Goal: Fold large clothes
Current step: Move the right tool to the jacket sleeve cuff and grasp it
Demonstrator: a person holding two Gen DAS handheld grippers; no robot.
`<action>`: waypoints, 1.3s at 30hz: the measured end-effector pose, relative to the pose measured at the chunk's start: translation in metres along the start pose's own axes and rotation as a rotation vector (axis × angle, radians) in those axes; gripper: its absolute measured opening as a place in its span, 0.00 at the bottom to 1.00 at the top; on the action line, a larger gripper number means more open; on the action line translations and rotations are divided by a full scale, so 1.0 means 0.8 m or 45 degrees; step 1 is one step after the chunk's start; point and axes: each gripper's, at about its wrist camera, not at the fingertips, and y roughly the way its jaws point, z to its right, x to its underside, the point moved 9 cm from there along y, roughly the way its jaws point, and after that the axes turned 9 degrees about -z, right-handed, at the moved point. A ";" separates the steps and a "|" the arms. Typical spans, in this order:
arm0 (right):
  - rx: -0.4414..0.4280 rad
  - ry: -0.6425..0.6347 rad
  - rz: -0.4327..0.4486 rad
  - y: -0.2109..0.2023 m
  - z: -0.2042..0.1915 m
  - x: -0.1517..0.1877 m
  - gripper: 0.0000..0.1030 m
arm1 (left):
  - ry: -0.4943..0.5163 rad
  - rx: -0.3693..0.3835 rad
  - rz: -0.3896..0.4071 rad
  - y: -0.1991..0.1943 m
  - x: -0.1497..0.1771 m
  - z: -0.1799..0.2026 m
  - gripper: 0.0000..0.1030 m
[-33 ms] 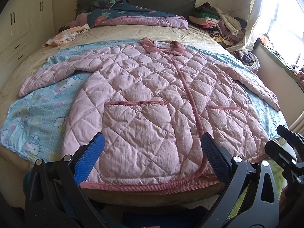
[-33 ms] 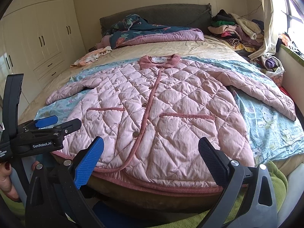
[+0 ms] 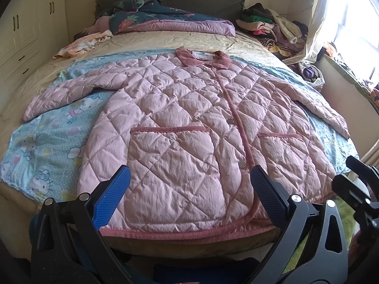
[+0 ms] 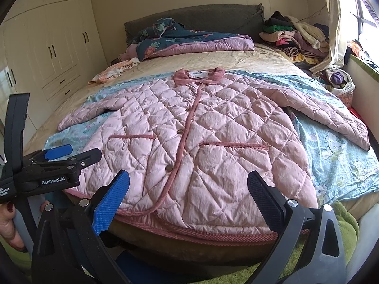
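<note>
Pink quilted jacket (image 3: 189,123) is spread flat, buttoned, on the bed (image 3: 165,40). Left tongs (image 3: 189,201) and right tongs (image 4: 188,200) are held apart, empty, at its hem.

You had a large pink quilted jacket (image 3: 189,127) laid flat and face up across the bed, buttoned along a darker pink placket. Its collar (image 3: 202,56) pointed toward the headboard, and its trimmed hem (image 3: 184,233) lay at the foot edge nearest you. Both sleeves spread outward and slightly down. Two patch pockets with dark pink top edges sat on the lower front.
</note>
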 end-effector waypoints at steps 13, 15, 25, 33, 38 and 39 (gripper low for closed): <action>-0.060 0.110 -0.020 0.031 0.038 -0.063 0.96 | -0.022 -0.020 0.002 0.026 -0.069 -0.002 0.92; -0.074 0.136 -0.032 0.038 0.047 -0.075 0.96 | -0.031 -0.027 0.006 0.029 -0.084 -0.004 0.92; -0.086 0.220 -0.013 0.061 0.085 -0.142 0.96 | -0.084 0.006 0.004 0.052 -0.160 0.001 0.92; -0.017 0.349 0.031 0.084 0.146 -0.189 0.96 | -0.085 0.004 0.023 0.079 -0.215 0.015 0.92; 0.042 0.487 0.038 0.104 0.206 -0.202 0.96 | -0.075 0.006 -0.012 0.114 -0.246 0.028 0.92; 0.060 0.527 0.039 0.108 0.223 -0.202 0.96 | -0.070 0.004 -0.020 0.121 -0.251 0.031 0.92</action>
